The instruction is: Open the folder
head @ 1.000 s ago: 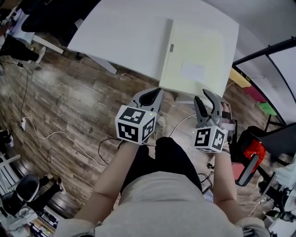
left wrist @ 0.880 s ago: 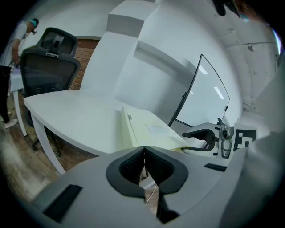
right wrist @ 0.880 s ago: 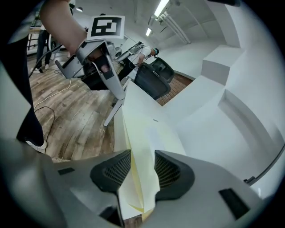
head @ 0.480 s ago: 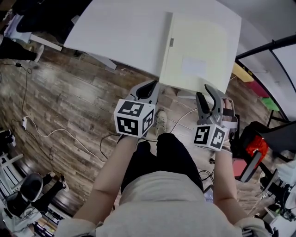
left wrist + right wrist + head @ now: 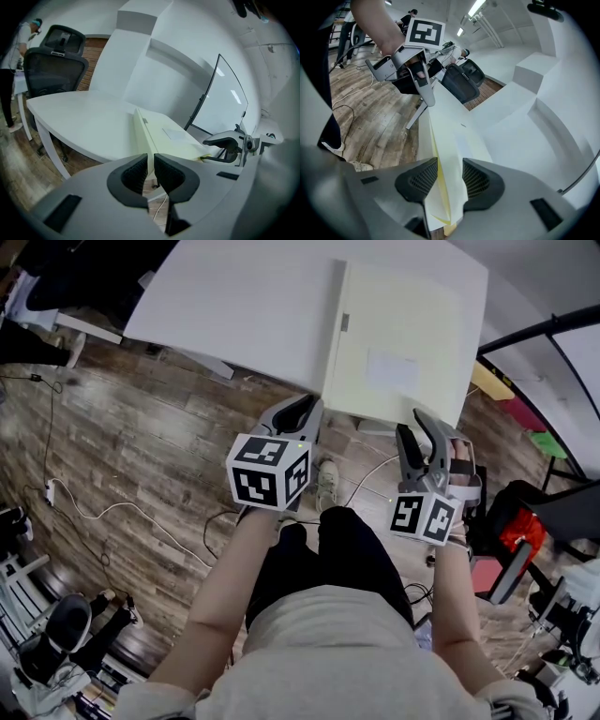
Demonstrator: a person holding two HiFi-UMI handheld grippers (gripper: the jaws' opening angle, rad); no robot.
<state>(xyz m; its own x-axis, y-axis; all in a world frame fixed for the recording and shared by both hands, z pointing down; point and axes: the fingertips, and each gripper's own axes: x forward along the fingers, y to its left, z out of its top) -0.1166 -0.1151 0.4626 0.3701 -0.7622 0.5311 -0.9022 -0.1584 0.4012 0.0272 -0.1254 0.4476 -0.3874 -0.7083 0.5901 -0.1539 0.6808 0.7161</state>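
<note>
A pale yellow folder (image 5: 394, 343) lies closed on the right part of a white table (image 5: 244, 306), its spine on the left. My left gripper (image 5: 307, 404) hovers just short of the folder's near left corner. Its jaws stand almost together with nothing between them (image 5: 151, 157), and the folder (image 5: 173, 140) shows beyond. My right gripper (image 5: 412, 426) is at the folder's near edge towards the right corner. It is open (image 5: 450, 164), with the folder's edge (image 5: 450, 140) lying between the pads. I cannot tell whether the pads touch the folder.
The table's near edge runs just ahead of both grippers, with wooden floor and loose cables (image 5: 122, 512) below. A black office chair (image 5: 56, 61) stands at the table's far left. Another dark chair (image 5: 562, 512) and a red item are at my right. A glass panel (image 5: 220, 103) stands behind the table.
Both grippers have crept a little forward towards the folder's near edge. Their jaws look unchanged and the folder has not moved.
</note>
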